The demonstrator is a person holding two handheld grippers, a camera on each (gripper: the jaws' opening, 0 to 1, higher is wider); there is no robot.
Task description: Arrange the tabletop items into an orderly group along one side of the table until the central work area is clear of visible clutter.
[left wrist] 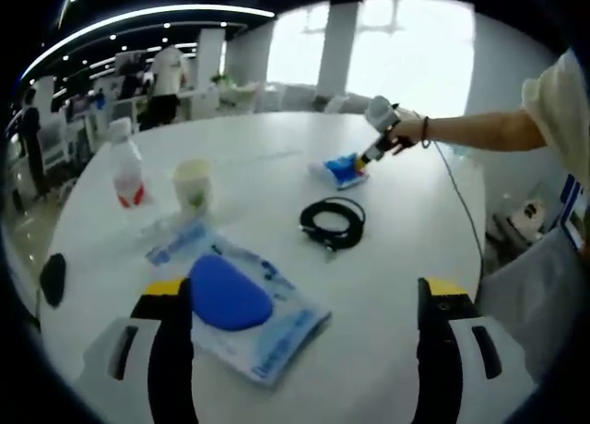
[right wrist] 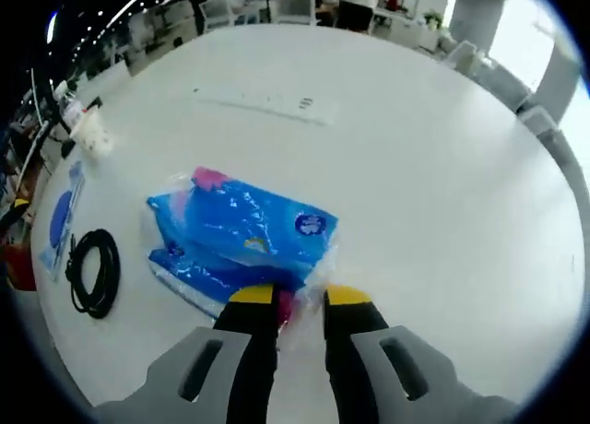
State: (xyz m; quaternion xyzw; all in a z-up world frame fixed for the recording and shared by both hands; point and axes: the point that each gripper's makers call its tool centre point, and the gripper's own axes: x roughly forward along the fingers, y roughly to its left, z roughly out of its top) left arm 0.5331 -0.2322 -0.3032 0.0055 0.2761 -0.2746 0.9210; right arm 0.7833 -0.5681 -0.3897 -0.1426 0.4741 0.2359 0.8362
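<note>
Two claws: both are working over the round white desk (left wrist: 406, 249).
Right claw (right wrist: 300, 300): its jaws are pinching together on the edge of the blue tissue pack (right wrist: 244, 235), which is lying on the desk; the left gripper view is showing this same claw (left wrist: 369, 157) far across the desk (a hand is gripping it).
Left claw (left wrist: 309, 300): its jaws are standing wide apart, holding nothing.
Flat blue packet (left wrist: 241, 304): lying just ahead of the left jaw.
Black cable coil (left wrist: 334, 223): sitting mid-desk, between packet and tissue pack.
Paper cup (left wrist: 194, 184): standing upright beside the water bottle (left wrist: 126, 166).
</note>
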